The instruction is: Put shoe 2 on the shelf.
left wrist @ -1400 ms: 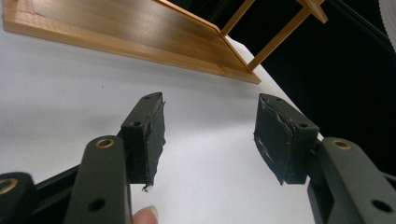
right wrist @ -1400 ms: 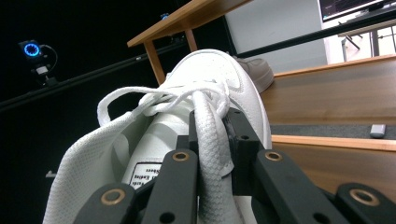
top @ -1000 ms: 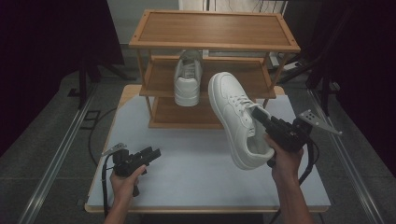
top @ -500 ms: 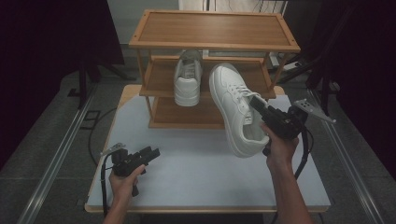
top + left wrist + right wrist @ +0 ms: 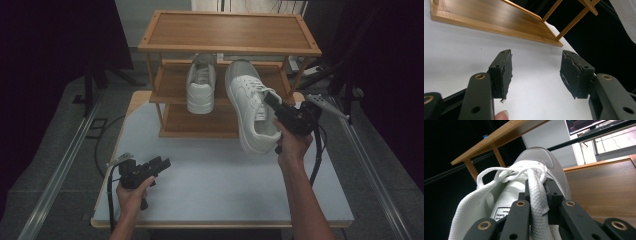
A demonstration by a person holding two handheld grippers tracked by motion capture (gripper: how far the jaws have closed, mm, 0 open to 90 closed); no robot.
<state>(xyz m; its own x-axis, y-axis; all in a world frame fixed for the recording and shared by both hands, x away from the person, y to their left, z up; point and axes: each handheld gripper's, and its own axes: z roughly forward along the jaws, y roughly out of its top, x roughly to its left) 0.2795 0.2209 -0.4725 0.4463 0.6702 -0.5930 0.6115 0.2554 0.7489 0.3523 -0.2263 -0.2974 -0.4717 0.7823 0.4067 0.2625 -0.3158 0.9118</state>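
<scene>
- Right hand-held gripper [image 5: 274, 106]: clenched on tongue of white lace-up sneaker [image 5: 250, 107], centre frame; tongue-only grip, may slip, striking wooden three-tier rack [image 5: 165, 67].
- Left hand-held gripper [image 5: 161, 164]: released, empty, lower left over desk [image 5: 220, 190].

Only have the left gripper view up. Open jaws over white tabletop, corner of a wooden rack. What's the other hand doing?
Observer: The right hand-held gripper holds a white lace-up sneaker in the air, in front of the three-tier wooden shoe rack.
Operator: Gripped where?
Observer: On the tongue; the right gripper view shows the jaws shut on the tongue.
Operator: Anything on the rack?
Observer: A second white sneaker sits on the middle shelf, heel toward the person.
</scene>
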